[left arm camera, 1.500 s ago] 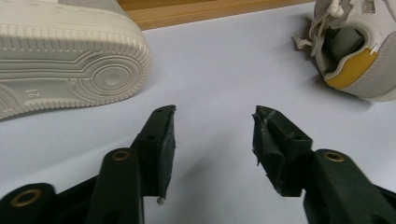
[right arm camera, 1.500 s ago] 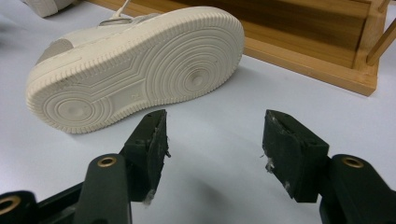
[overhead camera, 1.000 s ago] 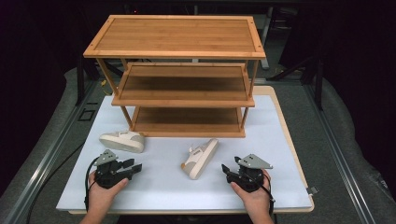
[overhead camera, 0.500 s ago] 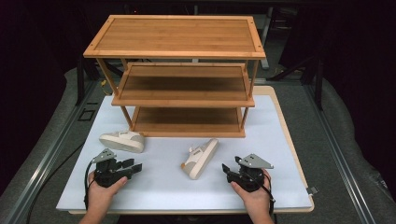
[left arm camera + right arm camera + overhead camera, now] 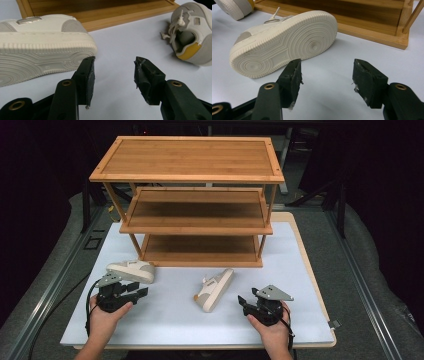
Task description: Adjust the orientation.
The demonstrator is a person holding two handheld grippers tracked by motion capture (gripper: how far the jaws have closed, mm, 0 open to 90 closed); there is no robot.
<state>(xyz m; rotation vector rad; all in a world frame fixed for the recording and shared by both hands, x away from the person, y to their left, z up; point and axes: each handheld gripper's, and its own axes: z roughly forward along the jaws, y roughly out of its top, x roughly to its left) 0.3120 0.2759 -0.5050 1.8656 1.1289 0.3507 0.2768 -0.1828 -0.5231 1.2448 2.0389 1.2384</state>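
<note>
The left shoe (image 5: 131,270) lay on its side on the white desk (image 5: 165,320), just beyond the left tool (image 5: 141,292), its ribbed sole turned toward that tool's jaws and close to the near jaw in the left gripper view (image 5: 37,52). The right shoe (image 5: 215,289) also lay on its side, tilted, between the two tools and nearer the right tool (image 5: 242,301); in the right gripper view (image 5: 284,42) its sole faced the jaws, just ahead and to their left. Both tools were spread with bare desk between the pads, pinching nothing. Compared with a second before, the left tool's jaws had been opening a little and then eased back slightly; both hands and both shoes kept their places. Behind the shoes stood the three-tier wooden shelf (image 5: 195,227), beyond both tools.
</note>
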